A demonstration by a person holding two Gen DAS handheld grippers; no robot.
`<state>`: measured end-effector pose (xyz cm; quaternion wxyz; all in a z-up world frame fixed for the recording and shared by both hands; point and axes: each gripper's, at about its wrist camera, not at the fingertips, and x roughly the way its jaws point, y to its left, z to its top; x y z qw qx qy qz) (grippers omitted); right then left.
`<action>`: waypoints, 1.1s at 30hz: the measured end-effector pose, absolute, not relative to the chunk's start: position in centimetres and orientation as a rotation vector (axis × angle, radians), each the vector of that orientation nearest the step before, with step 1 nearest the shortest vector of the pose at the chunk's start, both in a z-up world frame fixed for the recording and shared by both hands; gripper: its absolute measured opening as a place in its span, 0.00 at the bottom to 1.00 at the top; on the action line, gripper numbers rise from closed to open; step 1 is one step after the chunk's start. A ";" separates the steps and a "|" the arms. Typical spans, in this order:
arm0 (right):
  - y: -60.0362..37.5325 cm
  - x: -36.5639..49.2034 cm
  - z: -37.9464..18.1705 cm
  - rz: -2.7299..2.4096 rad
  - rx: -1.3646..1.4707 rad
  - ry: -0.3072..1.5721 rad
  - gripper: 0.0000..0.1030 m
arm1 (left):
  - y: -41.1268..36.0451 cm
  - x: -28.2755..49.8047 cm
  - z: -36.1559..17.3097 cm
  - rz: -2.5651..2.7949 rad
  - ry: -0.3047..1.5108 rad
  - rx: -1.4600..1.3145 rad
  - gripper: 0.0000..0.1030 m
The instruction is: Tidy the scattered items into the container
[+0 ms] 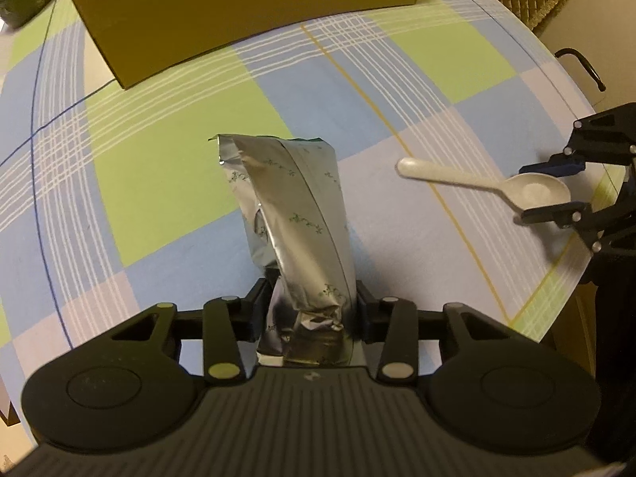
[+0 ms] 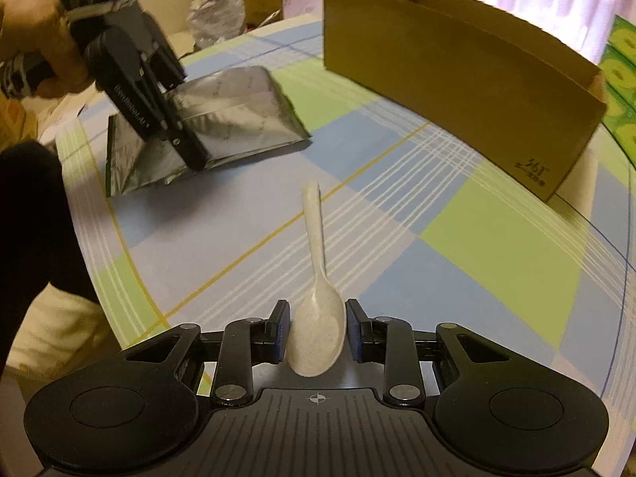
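A silver foil pouch (image 1: 294, 206) with small green prints sticks out ahead of my left gripper (image 1: 314, 310), which is shut on its near end. In the right wrist view the same pouch (image 2: 246, 111) lies low over the checked tablecloth under the left gripper (image 2: 190, 159). A white soup spoon (image 2: 318, 318) rests on the cloth, handle pointing away. Its bowl sits between the fingers of my right gripper (image 2: 318, 330), which press against both sides. The left wrist view shows the spoon (image 1: 477, 183) and right gripper (image 1: 556, 187) at the right. The open cardboard box (image 2: 457, 79) stands at the back.
The box (image 1: 222, 20) fills the far left of the round table (image 1: 159, 179), whose edge curves close on the right. A hand (image 2: 51, 39) holds the left gripper. Crumpled foil packaging (image 2: 218, 12) and green cartons (image 2: 620, 79) lie beyond the table.
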<state>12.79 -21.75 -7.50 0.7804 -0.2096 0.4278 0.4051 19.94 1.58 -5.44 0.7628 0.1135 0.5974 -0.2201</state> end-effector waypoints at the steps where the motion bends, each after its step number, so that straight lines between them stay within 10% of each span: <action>1: -21.9 12.8 -7.4 0.870 -0.442 0.924 0.31 | 1.7 19.9 -5.3 -0.477 1.296 0.237 0.36; 3: -22.1 13.0 -7.4 0.858 -0.430 0.928 0.04 | 1.9 19.8 -5.0 -0.477 1.291 0.222 0.36; 33: -23.3 14.2 -7.1 0.771 -0.310 0.975 0.04 | 1.2 19.0 -4.3 -0.490 1.265 0.270 0.36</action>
